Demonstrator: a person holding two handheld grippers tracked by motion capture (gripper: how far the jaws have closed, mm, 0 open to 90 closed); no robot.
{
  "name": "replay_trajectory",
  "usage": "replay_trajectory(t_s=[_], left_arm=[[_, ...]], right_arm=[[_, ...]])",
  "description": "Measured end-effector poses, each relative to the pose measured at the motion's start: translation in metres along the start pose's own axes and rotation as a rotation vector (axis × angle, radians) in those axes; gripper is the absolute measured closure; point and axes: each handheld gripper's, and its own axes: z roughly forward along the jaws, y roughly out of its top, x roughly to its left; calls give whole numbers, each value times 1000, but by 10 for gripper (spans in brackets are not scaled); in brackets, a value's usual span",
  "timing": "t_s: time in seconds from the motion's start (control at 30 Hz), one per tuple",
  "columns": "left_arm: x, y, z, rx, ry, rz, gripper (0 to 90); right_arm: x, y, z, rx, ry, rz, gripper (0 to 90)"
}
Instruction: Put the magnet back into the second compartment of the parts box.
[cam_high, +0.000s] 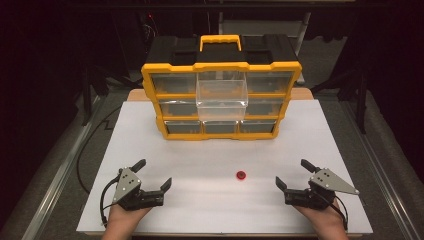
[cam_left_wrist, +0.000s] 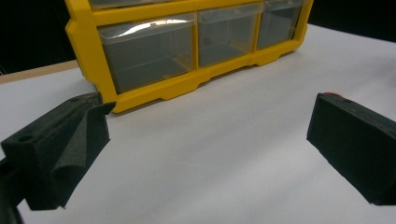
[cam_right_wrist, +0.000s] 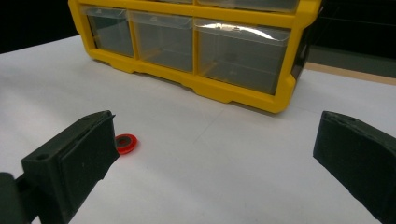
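Observation:
A small red ring with a dark centre (cam_high: 241, 175) lies flat on the white table, between the two grippers and nearer the right one. In the right gripper view the red ring (cam_right_wrist: 125, 143) sits just past the left jaw. My left gripper (cam_high: 153, 173) rests at the front left, open and holding nothing. My right gripper (cam_high: 294, 173) rests at the front right, open and holding nothing. A yellow and black drawer cabinet (cam_high: 221, 100) stands at the back centre; its top-row middle clear drawer (cam_high: 222, 94) is pulled out and looks empty.
The cabinet's bottom-row drawers (cam_left_wrist: 147, 50) are pushed in. White table surface (cam_high: 210, 155) stretches between cabinet and grippers. Dark floor and stands surround the table; a cable (cam_high: 87, 145) runs off its left edge.

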Motion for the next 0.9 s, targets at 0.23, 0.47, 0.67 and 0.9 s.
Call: replay_trajectory(t_s=[0.23, 0.47, 0.67, 0.9], left_arm=[[-1, 0, 1, 5, 3, 10, 4], [-1, 0, 2, 16, 2, 14, 4], [-1, 0, 3, 23, -5, 16, 4], [-1, 0, 4, 29, -7, 11, 4]], right_arm=[[0, 1, -2, -18, 6, 7, 2], [0, 0, 1, -4, 2, 2, 2], [0, 0, 2, 3, -1, -11, 2], [1, -1, 3, 32, -4, -22, 3]])
